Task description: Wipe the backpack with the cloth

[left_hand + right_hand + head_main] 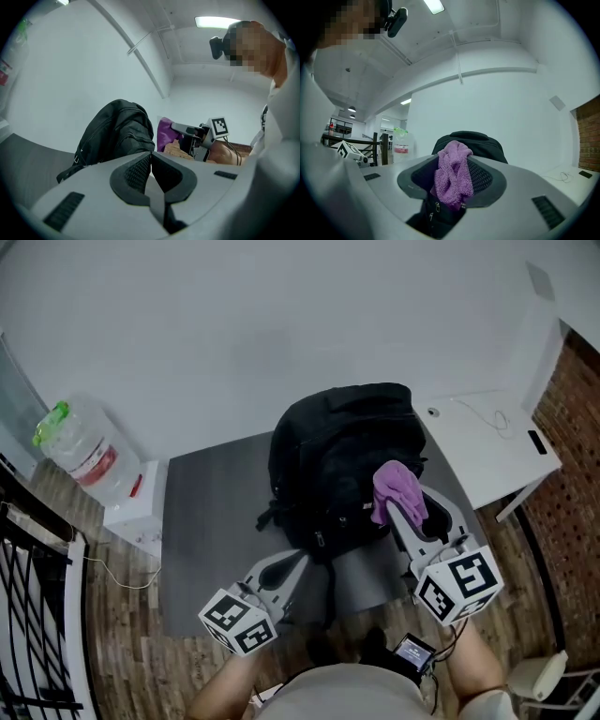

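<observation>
bare grey mat (206, 512) lies open left of the backpack (342, 460); white table (487, 456) stands just beside its right.

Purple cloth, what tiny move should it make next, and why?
Probably ease the right gripper forward and sweep the cloth across the backpack. Its jaws are shut on the cloth, which sits right at the backpack's front.

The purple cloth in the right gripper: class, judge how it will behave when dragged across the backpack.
Probably floppy: the cloth bunches and droops in folds between the jaws of the right gripper. Its fuzzy pile would likely grip the backpack rather than slide. It looks light, so the clamp should hold it.
</observation>
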Demonstrator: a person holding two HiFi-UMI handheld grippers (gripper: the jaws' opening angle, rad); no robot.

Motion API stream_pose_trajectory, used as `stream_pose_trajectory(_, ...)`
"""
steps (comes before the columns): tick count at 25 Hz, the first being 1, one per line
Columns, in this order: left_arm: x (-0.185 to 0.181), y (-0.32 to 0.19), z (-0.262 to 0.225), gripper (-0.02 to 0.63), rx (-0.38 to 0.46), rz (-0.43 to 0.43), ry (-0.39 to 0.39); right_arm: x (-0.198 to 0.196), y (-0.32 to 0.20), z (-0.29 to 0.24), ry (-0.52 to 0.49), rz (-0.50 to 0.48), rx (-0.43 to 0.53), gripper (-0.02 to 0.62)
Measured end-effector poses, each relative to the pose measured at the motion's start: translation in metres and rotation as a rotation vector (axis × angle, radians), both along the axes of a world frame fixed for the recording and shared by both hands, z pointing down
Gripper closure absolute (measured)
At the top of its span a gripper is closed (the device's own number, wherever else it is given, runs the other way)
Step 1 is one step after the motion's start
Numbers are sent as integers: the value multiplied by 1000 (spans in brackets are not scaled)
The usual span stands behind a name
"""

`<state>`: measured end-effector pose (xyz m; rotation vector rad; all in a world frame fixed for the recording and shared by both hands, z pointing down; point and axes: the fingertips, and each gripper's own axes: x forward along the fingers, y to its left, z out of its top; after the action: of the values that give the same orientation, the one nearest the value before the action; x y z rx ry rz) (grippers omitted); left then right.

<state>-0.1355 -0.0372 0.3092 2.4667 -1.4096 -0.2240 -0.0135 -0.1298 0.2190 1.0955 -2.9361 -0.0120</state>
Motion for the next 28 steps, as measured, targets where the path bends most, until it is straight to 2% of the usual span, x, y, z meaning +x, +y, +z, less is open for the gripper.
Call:
stream_pose_trajectory(4,-4,-12,-11,600,28,-27,2,-15,-12,-18,-3,-47,15,422)
stream_pose_trajectory(13,0,-38,-35,600,67,-92,4,-62,-37,-74,20,-176,111,422)
stream_pose_trajectory(21,2,-51,-61,600,113,-133,-33,-116,-47,-90,51,-289,75,422)
stream_pose_trajectory(25,-11,-57,-72,600,127,-162,-38,-147,-51,-94,72,-321,31,422)
stream_pose_trajectory(28,-17,-64,-83,600,147,-178,-46,-161,-55,-93,130,-319,48,422)
